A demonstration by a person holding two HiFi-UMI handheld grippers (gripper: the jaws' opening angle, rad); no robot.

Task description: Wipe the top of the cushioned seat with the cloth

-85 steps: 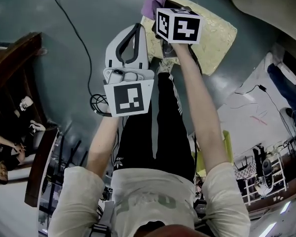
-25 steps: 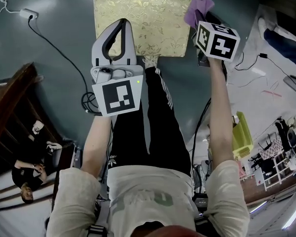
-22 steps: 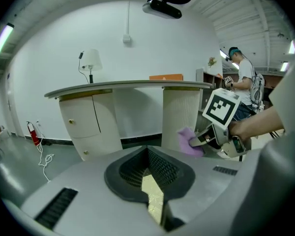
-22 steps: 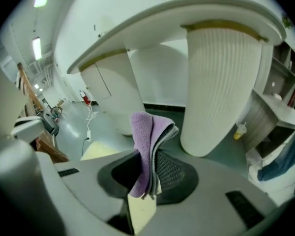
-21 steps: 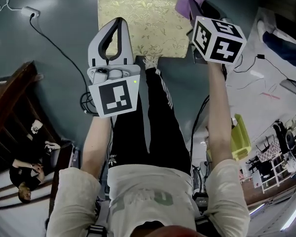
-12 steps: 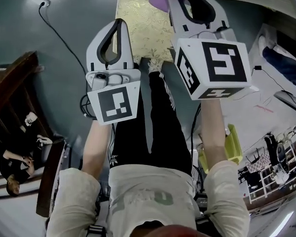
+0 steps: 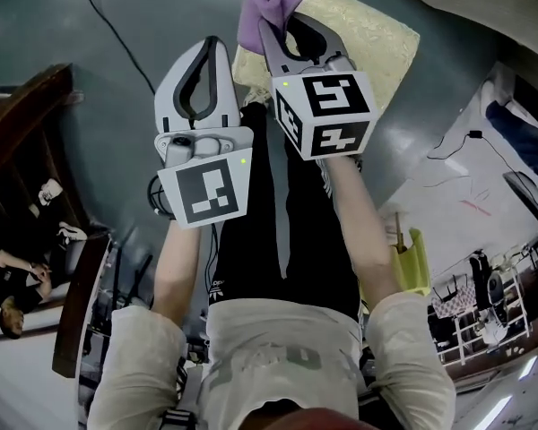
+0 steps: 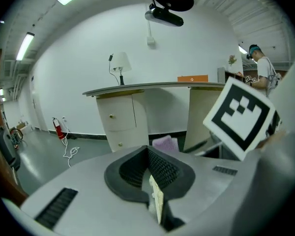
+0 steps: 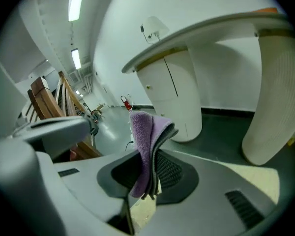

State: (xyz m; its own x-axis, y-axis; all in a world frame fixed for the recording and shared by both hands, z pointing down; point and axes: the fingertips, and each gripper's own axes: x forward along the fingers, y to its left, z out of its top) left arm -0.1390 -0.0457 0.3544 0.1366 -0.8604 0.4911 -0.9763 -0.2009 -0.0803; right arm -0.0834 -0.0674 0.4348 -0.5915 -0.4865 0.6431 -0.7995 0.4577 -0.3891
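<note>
The cushioned seat (image 7: 377, 38) has a pale gold patterned top and lies at the upper middle of the head view, partly behind both grippers. A purple cloth (image 7: 264, 5) hangs folded from my right gripper (image 7: 282, 32), which is shut on it above the seat's left part. In the right gripper view the cloth (image 9: 146, 146) drapes between the jaws, with a strip of seat (image 9: 258, 178) below. My left gripper (image 7: 204, 61) is shut with nothing in it, held left of the right one, beside the seat. Its own view shows closed jaws (image 8: 152, 181) and the cloth (image 8: 165, 143) beyond.
Dark green floor (image 7: 117, 88) surrounds the seat. A black cable (image 7: 130, 47) runs across the floor at the left. Wooden furniture (image 7: 22, 115) stands at the far left, with a person (image 7: 18, 276) beside it. A white curved counter (image 9: 196, 38) rises ahead.
The right gripper with the cloth has swung from the seat's right side to its left, close beside the left gripper. The head view has turned, so the seat sits further right.
</note>
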